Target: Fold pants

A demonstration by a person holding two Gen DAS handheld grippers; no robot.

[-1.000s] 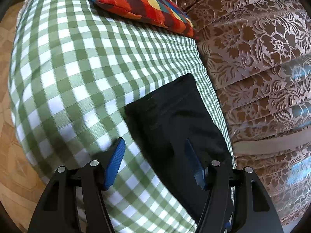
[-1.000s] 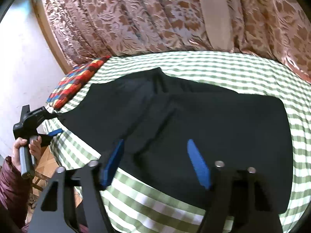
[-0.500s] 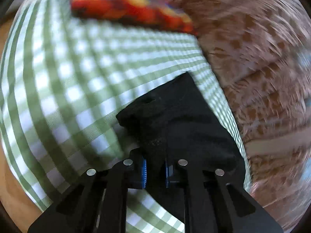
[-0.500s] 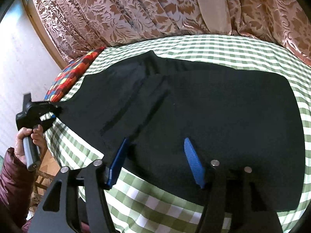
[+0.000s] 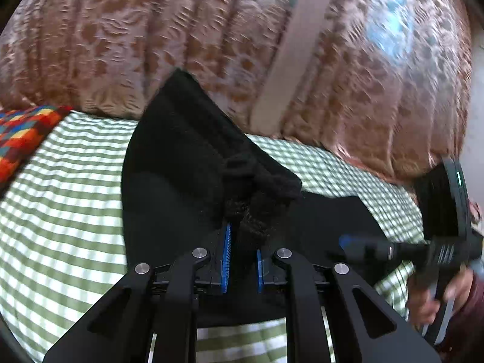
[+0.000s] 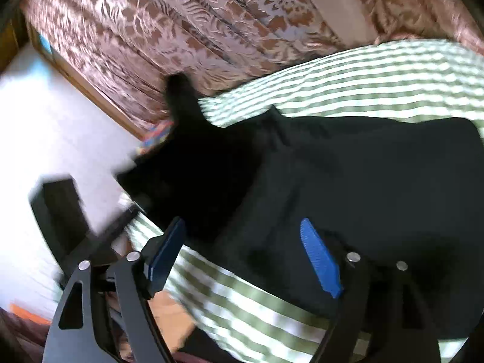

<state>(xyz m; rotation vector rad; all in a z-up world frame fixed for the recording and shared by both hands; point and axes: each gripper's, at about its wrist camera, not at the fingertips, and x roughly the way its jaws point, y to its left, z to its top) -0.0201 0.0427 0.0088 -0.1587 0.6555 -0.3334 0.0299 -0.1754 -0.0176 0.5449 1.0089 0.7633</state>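
While the left tool pinches a lifted leg of the black pants above the checked bench, a patchwork cushion far left and curtain behind, the right tool is opening over them, gripping nothing.

The left tool points downward with its blue pads pinched nearly together on a bunched fold of black pants. The right tool also tilts downward; its jaws are opening, the pads standing wide apart and pressing nothing. A hand grips its handle.
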